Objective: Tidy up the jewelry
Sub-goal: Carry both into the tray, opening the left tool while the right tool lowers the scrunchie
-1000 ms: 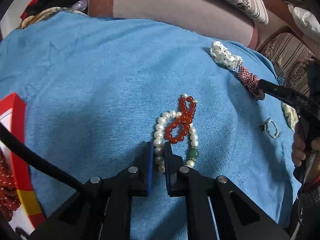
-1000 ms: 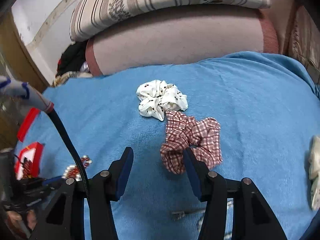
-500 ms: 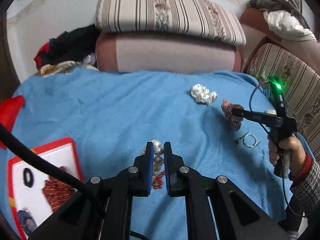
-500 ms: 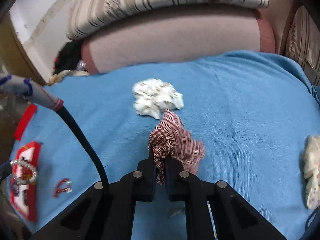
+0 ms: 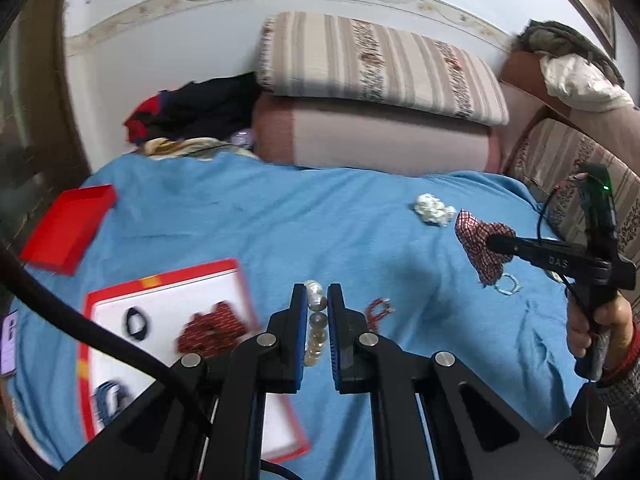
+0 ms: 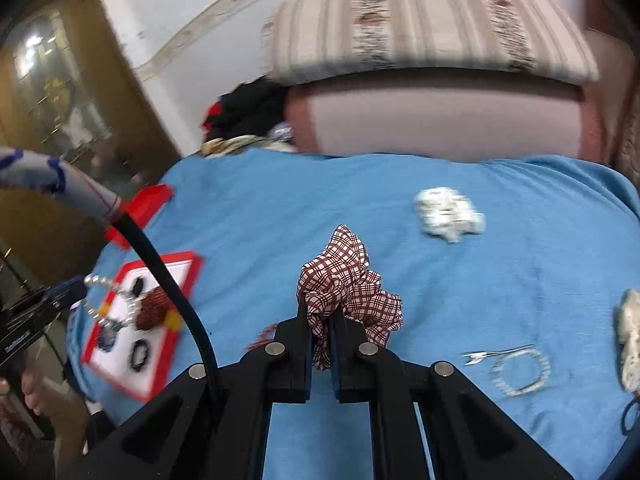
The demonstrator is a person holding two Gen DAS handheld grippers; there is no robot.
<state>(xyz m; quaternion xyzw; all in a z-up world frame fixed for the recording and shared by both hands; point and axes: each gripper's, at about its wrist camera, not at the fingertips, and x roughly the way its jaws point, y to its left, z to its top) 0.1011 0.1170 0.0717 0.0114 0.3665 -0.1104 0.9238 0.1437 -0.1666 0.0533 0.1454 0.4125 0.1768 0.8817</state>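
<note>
Bright blue bedspread (image 6: 500,272), red-rimmed white tray (image 5: 168,292), maroon-and-white plaid scrunchie (image 6: 344,284), white spotted scrunchie (image 6: 448,214), creamy white pearl strand (image 5: 316,320), beige striped cushion (image 5: 376,68), plus a red bead bracelet (image 5: 378,310).

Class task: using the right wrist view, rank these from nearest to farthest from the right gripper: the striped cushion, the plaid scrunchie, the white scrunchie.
1. Plaid scrunchie: clamped in the right gripper.
2. White scrunchie: on the blue blanket, ahead and to the right.
3. Striped cushion: at the back, against the wall.
</note>
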